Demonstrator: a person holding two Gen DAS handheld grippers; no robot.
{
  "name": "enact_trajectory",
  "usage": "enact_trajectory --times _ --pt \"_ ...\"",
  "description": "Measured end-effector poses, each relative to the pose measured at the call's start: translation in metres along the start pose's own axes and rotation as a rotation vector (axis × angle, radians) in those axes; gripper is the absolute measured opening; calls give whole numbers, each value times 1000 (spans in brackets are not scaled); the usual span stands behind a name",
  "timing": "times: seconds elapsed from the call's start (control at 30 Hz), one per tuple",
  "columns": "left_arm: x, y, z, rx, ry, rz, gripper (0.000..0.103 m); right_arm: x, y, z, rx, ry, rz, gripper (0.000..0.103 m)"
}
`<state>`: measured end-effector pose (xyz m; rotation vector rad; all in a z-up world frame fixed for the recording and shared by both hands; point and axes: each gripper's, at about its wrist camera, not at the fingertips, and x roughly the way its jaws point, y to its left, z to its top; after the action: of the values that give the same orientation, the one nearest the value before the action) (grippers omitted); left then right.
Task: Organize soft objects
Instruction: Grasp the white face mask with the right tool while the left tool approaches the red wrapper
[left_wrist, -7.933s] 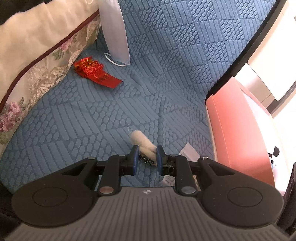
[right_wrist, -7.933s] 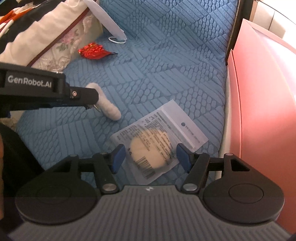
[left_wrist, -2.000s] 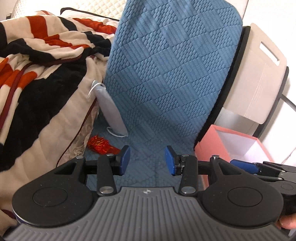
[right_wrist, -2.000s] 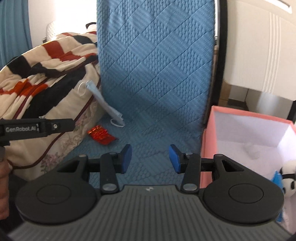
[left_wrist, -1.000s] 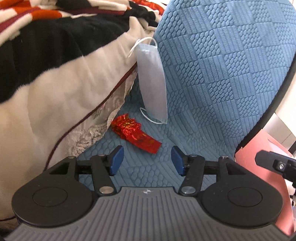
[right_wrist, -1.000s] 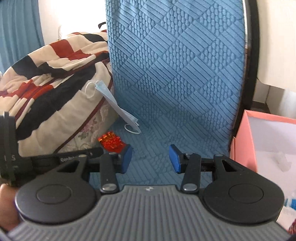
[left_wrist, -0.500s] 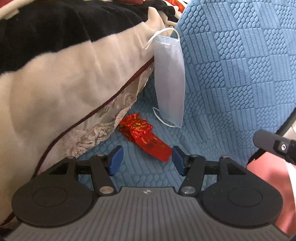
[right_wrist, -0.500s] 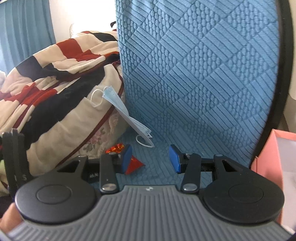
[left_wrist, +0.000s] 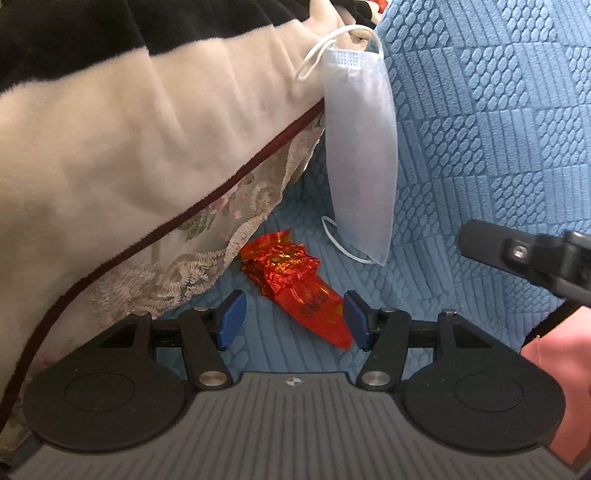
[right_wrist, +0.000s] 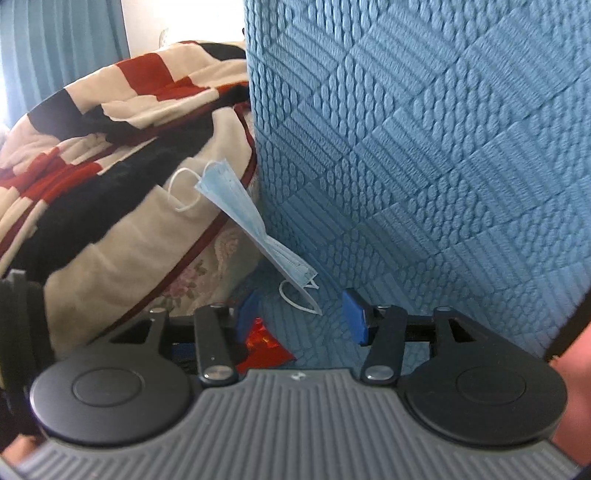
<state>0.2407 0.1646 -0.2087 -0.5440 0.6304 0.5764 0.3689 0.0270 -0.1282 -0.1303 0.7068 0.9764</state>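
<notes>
Our left gripper (left_wrist: 291, 321) jaws stand open around one red foil wrapper (left_wrist: 295, 284) without pressing it; our right gripper (right_wrist: 301, 314) jaws, just widening, are empty. One face mask (left_wrist: 360, 155) leans between the blanket (left_wrist: 129, 147) left and the blue quilted bed (left_wrist: 498, 129).

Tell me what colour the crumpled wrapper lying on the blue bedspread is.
Shiny red foil with gold glints, clearest in the left wrist view: the wrapper.

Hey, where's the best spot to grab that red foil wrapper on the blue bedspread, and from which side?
Probably the crumpled, bunched end of the red foil wrapper, coming from above. That end stands proud of the blue bedspread, while the tail lies flat. The left gripper, open, already straddles the flat tail.
</notes>
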Motion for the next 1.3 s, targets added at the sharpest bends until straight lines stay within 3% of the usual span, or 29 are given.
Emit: enact_trajectory --times 0.33,0.53,0.63,0.73,0.77,0.87,1.0,1.3 --pt "15 5 2 -51 19 14 64 46 0 12 42 40 101 54" --pt "19 7 5 -59 16 20 64 68 8 19 -11 38 115 52" --pt "20 8 7 -62 12 18 64 74 10 20 -40 40 102 42" --pt "22 8 10 -64 11 22 64 77 11 18 -66 36 71 12" --pt "23 8 11 -68 14 22 64 76 9 18 -63 38 57 8" --pt "26 10 14 -79 17 22 64 72 2 19 -35 38 37 4" --pt "28 9 16 -88 26 22 75 63 -8 20 -8 28 10 3" --pt "30 0 17 -78 -12 41 76 40 -30 19 53 19 -47 3"
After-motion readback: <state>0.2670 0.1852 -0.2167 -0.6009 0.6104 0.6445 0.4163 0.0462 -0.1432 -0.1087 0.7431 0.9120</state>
